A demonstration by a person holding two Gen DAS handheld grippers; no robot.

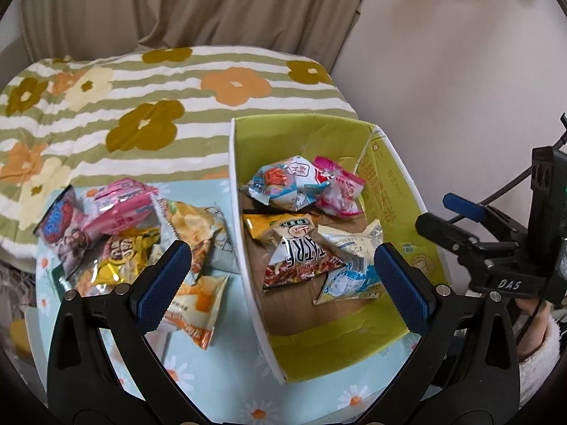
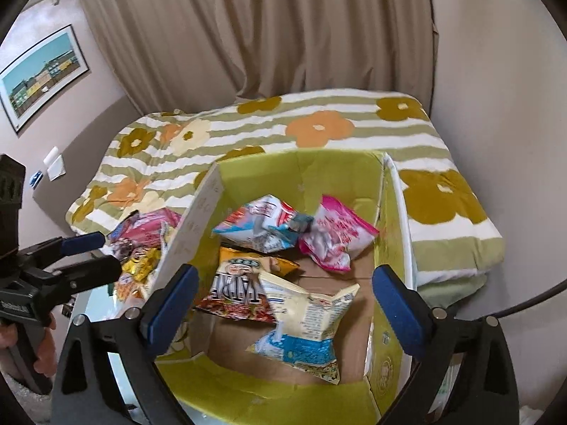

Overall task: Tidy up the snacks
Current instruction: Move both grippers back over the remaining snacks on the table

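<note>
Your right hand-held gripper [image 2: 281,301] hangs wide open over the green box [image 2: 389,212], with nothing in it. Your left hand-held gripper [image 1: 283,279] is open too. Some snack bags [image 1: 297,258] lie inside the box. More snack packs [image 1: 117,233] sit just left of the box on the bench [image 1: 219,382].

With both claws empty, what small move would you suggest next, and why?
Probably reach the open left claw down to the orange chip packet on the table: a pile still lies outside the green box, and that packet is nearest.
</note>
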